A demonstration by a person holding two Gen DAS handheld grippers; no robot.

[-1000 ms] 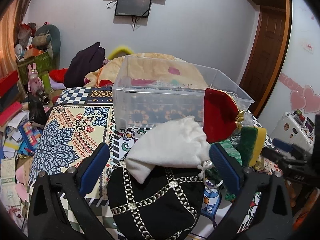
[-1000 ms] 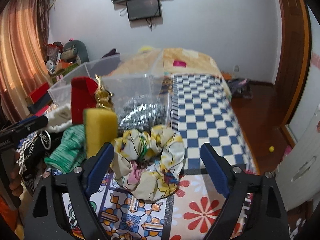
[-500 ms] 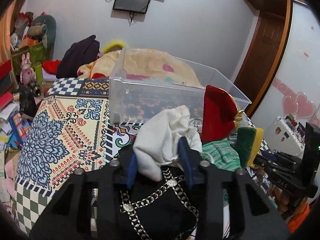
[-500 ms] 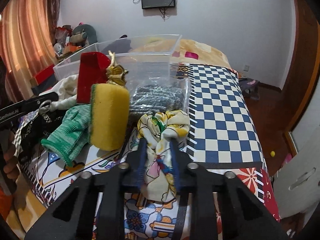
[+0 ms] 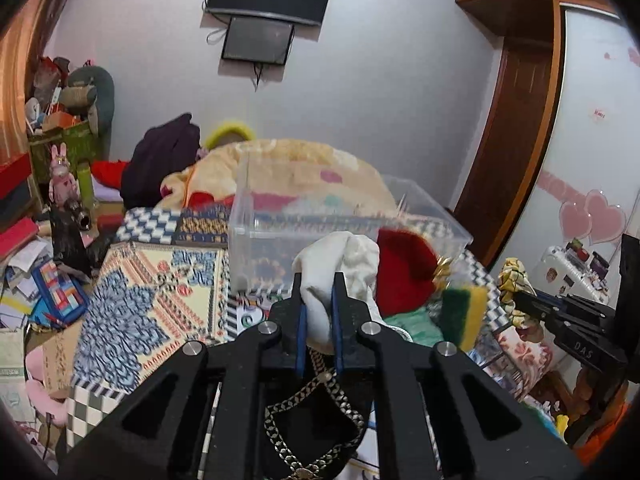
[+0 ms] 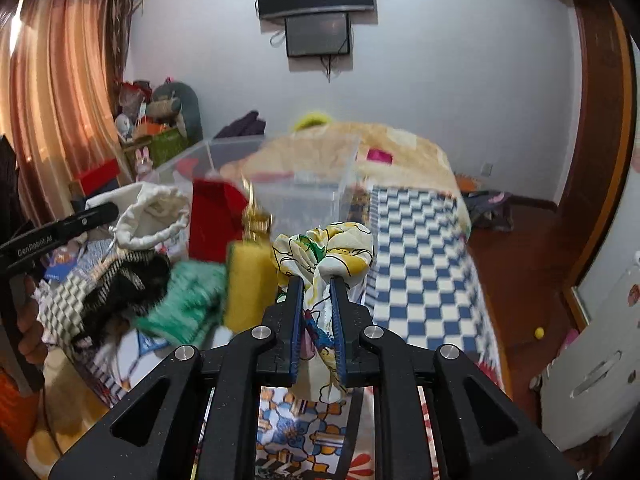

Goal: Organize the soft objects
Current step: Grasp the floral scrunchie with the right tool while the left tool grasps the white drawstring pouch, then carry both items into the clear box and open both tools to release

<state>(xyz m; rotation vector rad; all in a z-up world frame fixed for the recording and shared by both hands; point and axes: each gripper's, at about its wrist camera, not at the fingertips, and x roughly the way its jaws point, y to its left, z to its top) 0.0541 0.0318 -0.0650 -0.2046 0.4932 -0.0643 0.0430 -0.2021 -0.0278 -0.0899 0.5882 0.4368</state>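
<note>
My left gripper (image 5: pixel 318 280) is shut on a white drawstring pouch (image 5: pixel 340 264) and holds it lifted in front of the clear plastic bin (image 5: pixel 272 220). The pouch also shows in the right wrist view (image 6: pixel 152 216). My right gripper (image 6: pixel 316 286) is shut on a floral scrunchie (image 6: pixel 328 252) and holds it above the patterned bedspread. A black pouch with gold chain trim (image 5: pixel 312 412) lies under the left gripper. A red pouch (image 5: pixel 404 272), a green knit piece (image 6: pixel 188 300) and a yellow-green sponge (image 5: pixel 464 312) lie between the two grippers.
The bin (image 6: pixel 304 184) stands on the bed in front of a beige blanket (image 5: pixel 288 160). Cluttered shelves and boxes (image 5: pixel 44 184) fill the left side. A wooden door (image 5: pixel 508 148) and a white cabinet (image 6: pixel 592 360) are to the right.
Both grippers closed from wide open, the left on the white pouch and the right on the scrunchie. Both have lifted their items off the bed.
</note>
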